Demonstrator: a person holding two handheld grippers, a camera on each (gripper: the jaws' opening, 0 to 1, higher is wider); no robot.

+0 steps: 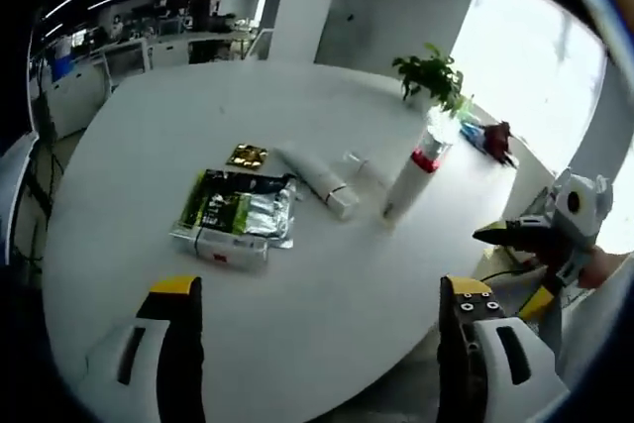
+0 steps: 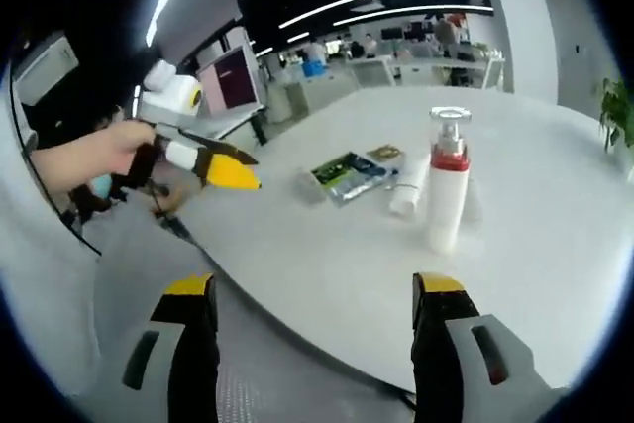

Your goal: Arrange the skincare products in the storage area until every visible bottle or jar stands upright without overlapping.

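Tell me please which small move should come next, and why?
Probably bring the right gripper forward to the lying tube and close on it. The pump bottle already stands upright, while the tube lies flat on the table beside it. Both grippers are open, off the table edge.

On the table (image 1: 297,274), seen from the left gripper view, a pump bottle (image 1: 414,177) stands upright toward the right, with a tube (image 1: 319,180) lying just to its left. Further left of the tube, a sachet pack (image 1: 238,213) lies flat, a small packet (image 1: 247,156) just behind it. A potted plant (image 1: 431,76) sits at the table's far edge, behind the bottle. In the right gripper view, the bottle (image 2: 446,185) stands nearest, the tube (image 2: 408,187) just beside it to the left, and the sachet pack (image 2: 347,175) beyond that.
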